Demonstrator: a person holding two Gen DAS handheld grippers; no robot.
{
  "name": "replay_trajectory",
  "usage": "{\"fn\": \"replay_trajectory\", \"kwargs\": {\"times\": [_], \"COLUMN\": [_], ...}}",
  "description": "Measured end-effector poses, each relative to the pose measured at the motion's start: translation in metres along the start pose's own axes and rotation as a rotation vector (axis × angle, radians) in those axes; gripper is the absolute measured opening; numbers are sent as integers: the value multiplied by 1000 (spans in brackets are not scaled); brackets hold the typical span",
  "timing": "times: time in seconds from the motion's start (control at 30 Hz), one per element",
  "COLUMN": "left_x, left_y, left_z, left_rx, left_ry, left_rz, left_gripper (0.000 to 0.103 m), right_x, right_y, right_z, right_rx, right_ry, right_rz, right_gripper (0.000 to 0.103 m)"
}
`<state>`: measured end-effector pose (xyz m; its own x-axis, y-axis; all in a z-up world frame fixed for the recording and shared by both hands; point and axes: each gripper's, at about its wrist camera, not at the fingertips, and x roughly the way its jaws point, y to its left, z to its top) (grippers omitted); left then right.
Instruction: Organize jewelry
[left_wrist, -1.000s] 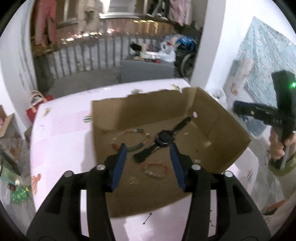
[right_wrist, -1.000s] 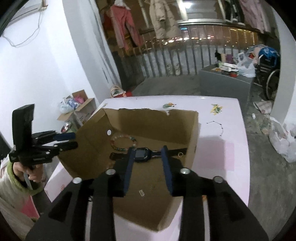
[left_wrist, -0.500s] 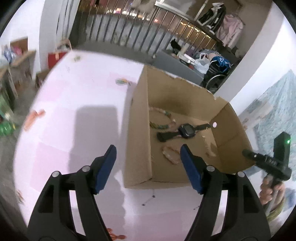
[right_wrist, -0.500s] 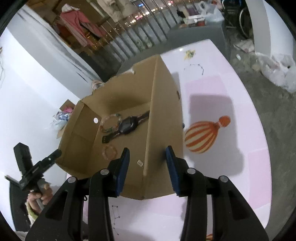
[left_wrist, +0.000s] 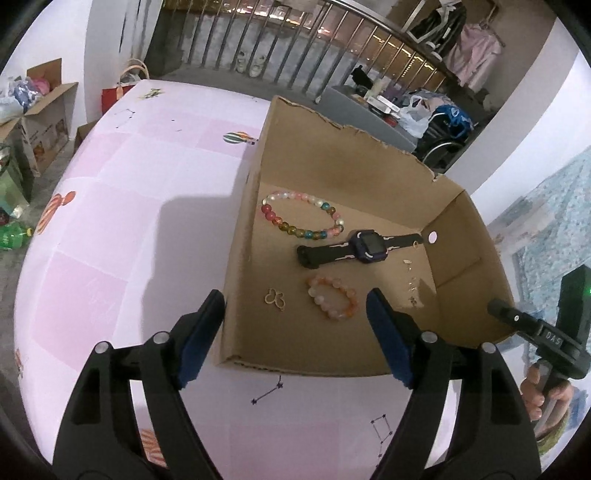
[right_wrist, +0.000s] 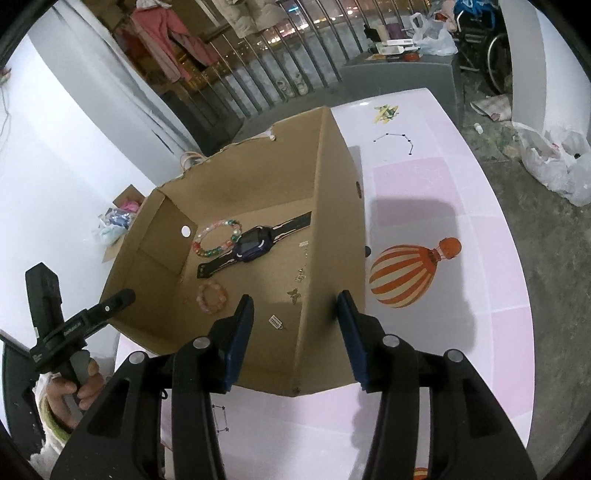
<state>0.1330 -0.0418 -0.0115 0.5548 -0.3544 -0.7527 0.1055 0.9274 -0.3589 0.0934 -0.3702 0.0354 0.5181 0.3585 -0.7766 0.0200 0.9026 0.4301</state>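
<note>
- The jewelry already lay inside the cardboard box (left_wrist: 332, 177) on the tabletop (left_wrist: 129, 221): multicolour bead bracelet (left_wrist: 303, 218), watch (left_wrist: 364, 247), peach bead bracelet (left_wrist: 332, 301) and small charms (left_wrist: 275, 298).
- My left gripper (left_wrist: 295, 325) had just been opening, fingers wide astride the box's near left corner, gripping nothing.
- My right gripper (right_wrist: 295, 325) had also just been opening, fingers either side of the right wall, not pressing.
- I judged the collecting done and only handling the box left.

Cardboard box (left_wrist: 332, 177) open-topped; inside are seen multicolour bead bracelet (left_wrist: 303, 218) at 11 o'clock, dark watch (left_wrist: 364, 248) laid flat ctr, orange bracelet (left_wrist: 332, 302) at 6.
</note>
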Motion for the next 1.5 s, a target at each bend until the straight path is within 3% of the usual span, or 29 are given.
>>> {"fn": "replay_trajectory", "kwargs": {"times": [0.77, 0.87, 0.93, 1.1, 1.17, 1.33, 1.5], "left_x": [-35, -38, -49, -80, -91, -108, -113], "left_y": [7, 7, 3, -14, -22, -36, -38], "left_z": [-35, -37, -44, -65, -71, -79, -79], "left_rx": [-16, 11, 42, 144, 177, 204, 171], "left_ry": [-36, -63, -110, -220, -250, -296, -300], "left_rz": [-5, 0, 53, 119, 125, 133, 189], "left_gripper": [75, 75, 75, 77, 83, 91, 93], "right_x": [-20, -28, -41, -80, -89, -100, -95], "right_y": [5, 8, 9, 24, 34, 66, 88], "right_z": [-39, -44, -51, -75, -83, -103, -115], "right_rx": [-8, -16, -27, -101, -138, -221, -284], "right_ry": [3, -34, -89, -243, -285, -370, -377], "right_rz": [7, -15, -41, -133, -165, -239, -300], "right_gripper": [47, 47, 47, 59, 73, 93, 97]}}
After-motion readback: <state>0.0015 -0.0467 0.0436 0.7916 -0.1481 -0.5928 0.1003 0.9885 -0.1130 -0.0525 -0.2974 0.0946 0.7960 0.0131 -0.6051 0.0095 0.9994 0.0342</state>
